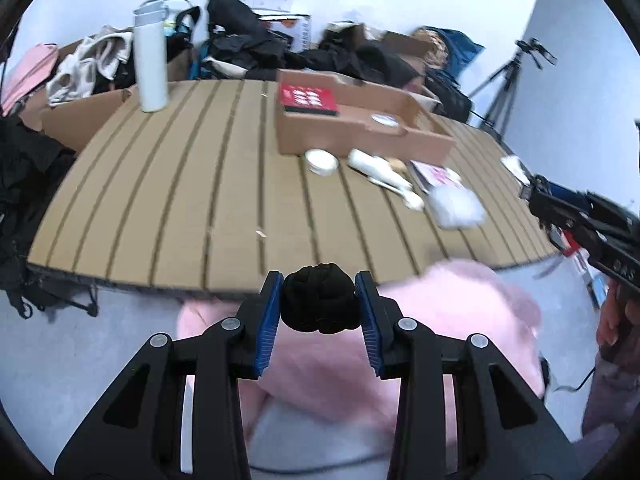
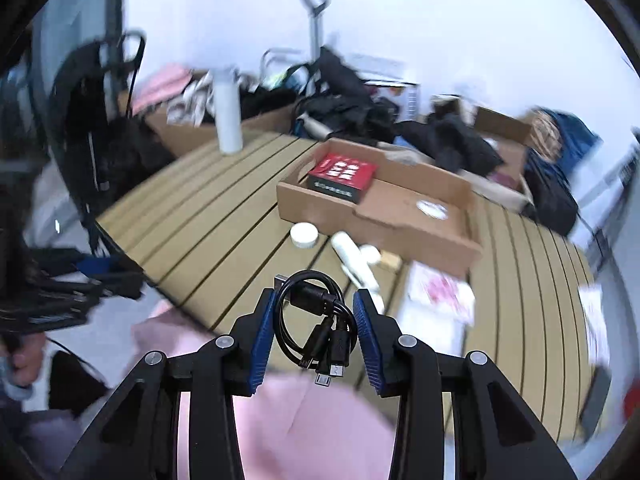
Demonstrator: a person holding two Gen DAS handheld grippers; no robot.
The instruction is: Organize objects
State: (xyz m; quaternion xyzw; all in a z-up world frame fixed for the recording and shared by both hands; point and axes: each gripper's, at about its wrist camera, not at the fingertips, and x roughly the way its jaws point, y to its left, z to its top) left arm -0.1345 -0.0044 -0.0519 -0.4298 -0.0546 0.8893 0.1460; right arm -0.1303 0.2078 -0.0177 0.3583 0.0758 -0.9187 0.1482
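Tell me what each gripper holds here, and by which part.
The left gripper clamps a black knotted bundle by its sides. The right gripper holds a coiled black cable across the coil, plugs hanging below.

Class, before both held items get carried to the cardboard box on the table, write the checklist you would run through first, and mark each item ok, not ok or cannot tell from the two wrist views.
1. Left gripper grips the black bundle between both blue pads: ok.
2. Right gripper holds the coiled black cable: ok; its plug ends dangle below.
3. Cardboard box has bare floor free for more items: ok; only a red packet and a small white disc inside.
4. Path over the table to the box is clear on the left: ok.
5. Loose white bottle and jar lie before the box: not ok, avoid knocking them.
6. Grip firmness: cannot tell.
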